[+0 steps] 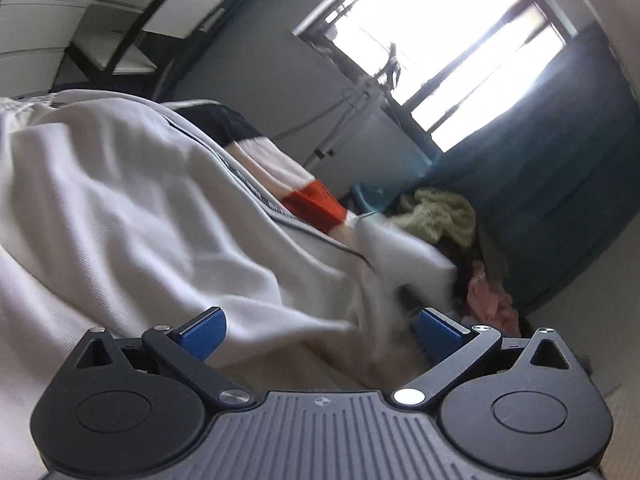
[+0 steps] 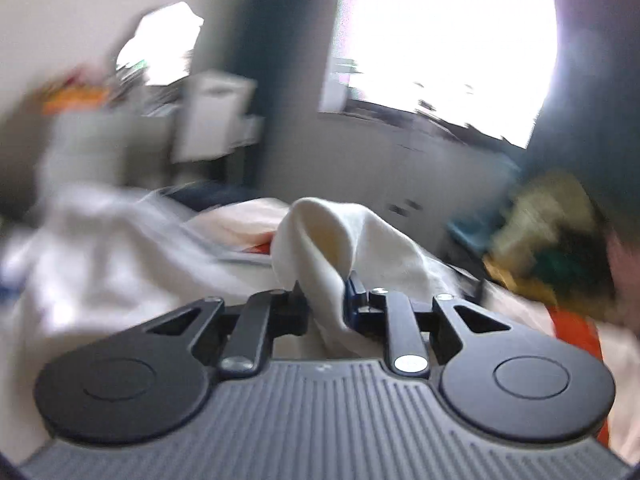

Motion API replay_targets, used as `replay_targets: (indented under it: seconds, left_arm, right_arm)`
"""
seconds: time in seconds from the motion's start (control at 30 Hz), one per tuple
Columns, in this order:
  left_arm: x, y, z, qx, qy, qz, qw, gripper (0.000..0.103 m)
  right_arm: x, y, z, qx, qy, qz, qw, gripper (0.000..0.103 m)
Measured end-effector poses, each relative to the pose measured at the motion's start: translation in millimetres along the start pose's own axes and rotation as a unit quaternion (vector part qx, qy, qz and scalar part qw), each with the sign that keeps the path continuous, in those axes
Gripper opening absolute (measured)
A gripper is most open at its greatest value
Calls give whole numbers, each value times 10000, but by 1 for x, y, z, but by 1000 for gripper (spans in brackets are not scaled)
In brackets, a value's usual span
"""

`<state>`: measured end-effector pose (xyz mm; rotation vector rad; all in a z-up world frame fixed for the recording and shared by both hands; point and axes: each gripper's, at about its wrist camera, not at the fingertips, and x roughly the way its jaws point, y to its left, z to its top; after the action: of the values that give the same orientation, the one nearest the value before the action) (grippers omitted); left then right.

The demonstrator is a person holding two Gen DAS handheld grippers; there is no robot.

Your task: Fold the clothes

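A white garment [image 1: 132, 208] lies spread and rumpled across the surface, with a dark-trimmed edge and a band of print along it. My left gripper [image 1: 320, 330] is open, its blue pads [image 1: 204, 330] wide apart just above the cloth's near fold. My right gripper [image 2: 326, 300] is shut on a bunched fold of the white garment [image 2: 320, 240], which stands up in a loop between the fingers. The right wrist view is blurred by motion.
A white and orange garment [image 1: 316, 204] lies beyond the white one. A pile of yellow-green [image 1: 440, 216] and pink [image 1: 488, 296] clothes sits at the right against a blue curtain [image 1: 560, 184]. A bright window [image 1: 440, 40] and white cabinets [image 1: 60, 20] are behind.
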<state>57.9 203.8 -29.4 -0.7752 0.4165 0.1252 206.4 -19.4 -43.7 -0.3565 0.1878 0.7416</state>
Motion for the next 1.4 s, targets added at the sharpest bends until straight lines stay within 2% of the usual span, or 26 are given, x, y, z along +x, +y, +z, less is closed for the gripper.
replay_targets:
  seconds: [0.07, 0.13, 0.2, 0.23, 0.27, 0.4, 0.5, 0.57, 0.6, 0.67, 0.73, 0.8, 0.83, 0.87, 0.9, 0.93, 0.97, 1.07, 1.17, 1.23, 1.3, 1.4]
  left_arm:
    - [-4, 0, 2, 37, -104, 38, 9999, 103]
    - [-6, 0, 1, -16, -114, 66, 9999, 103]
    - [-6, 0, 0, -64, -91, 69, 9999, 103]
    - [-5, -1, 0, -56, -78, 71, 9999, 103]
    - [-5, -1, -1, -48, -64, 74, 9999, 103]
    - [-2, -4, -5, -16, -9, 83, 10000, 103]
    - [1, -7, -7, 7, 32, 90, 10000, 103]
    - [2, -8, -9, 23, 59, 94, 9999, 103]
    - [3, -9, -10, 31, 73, 97, 9999, 103]
    - [7, -10, -13, 83, 107, 138, 9998, 103]
    - [12, -11, -17, 138, 142, 182, 9996, 103]
    - [16, -13, -21, 192, 176, 225, 9994, 103]
    - [20, -13, -22, 199, 211, 238, 9993, 103]
    - [23, -13, -24, 208, 246, 242, 9992, 103]
    - [25, -13, -25, 217, 280, 245, 9991, 103]
    - [28, -15, -27, 245, 295, 258, 9989, 103]
    - [30, -16, -29, 275, 309, 271, 9988, 103]
    - [36, -19, -36, 279, 392, 302, 9984, 103]
    - [42, -24, -45, 356, 520, 260, 9977, 103]
    - [46, -28, -52, 439, 607, 274, 9968, 103]
    - [47, -32, -56, 515, 644, 255, 9963, 103]
    - [48, -39, -63, 686, 625, 270, 9953, 103]
  right_arm:
    - [-1, 21, -3, -38, 106, 334, 9994, 21]
    - [-3, 24, -6, 150, 186, 280, 9993, 24]
    - [-5, 18, -8, 505, 272, 306, 9979, 42]
    - [-10, 12, -9, 748, 341, 458, 9956, 63]
    - [-14, 7, -9, 978, 391, 604, 9926, 75]
    - [-50, -19, -10, 1553, 66, 925, 9835, 77]
    - [-73, -52, -14, 2347, -237, 707, 9692, 77]
    - [-72, -82, -20, 3060, -230, 236, 9514, 77]
    - [-64, -95, -23, 3433, -61, -30, 9392, 77]
    - [-42, -120, -38, 4263, 459, -439, 9023, 79]
    - [-23, -137, -57, 5001, 801, -452, 8611, 79]
    - [-5, -142, -69, 5452, 939, -208, 8328, 79]
    - [3, -142, -72, 5588, 988, -32, 8234, 73]
    - [11, -140, -71, 5577, 1034, 180, 8234, 56]
    - [15, -137, -65, 5370, 1087, 295, 8361, 50]
    - [14, -134, -57, 4988, 1080, 247, 8596, 37]
    - [10, -130, -50, 4563, 1008, 221, 8838, 31]
    - [-5, -134, -35, 3865, 926, -46, 9176, 25]
    - [-27, -165, -31, 3695, 789, -406, 9250, 23]
    - [-43, -191, -32, 3612, 692, -803, 9265, 21]
    - [-60, -218, -38, 3570, 635, -1252, 9235, 14]
    - [-90, -265, -53, 3545, 565, -1956, 9126, 13]
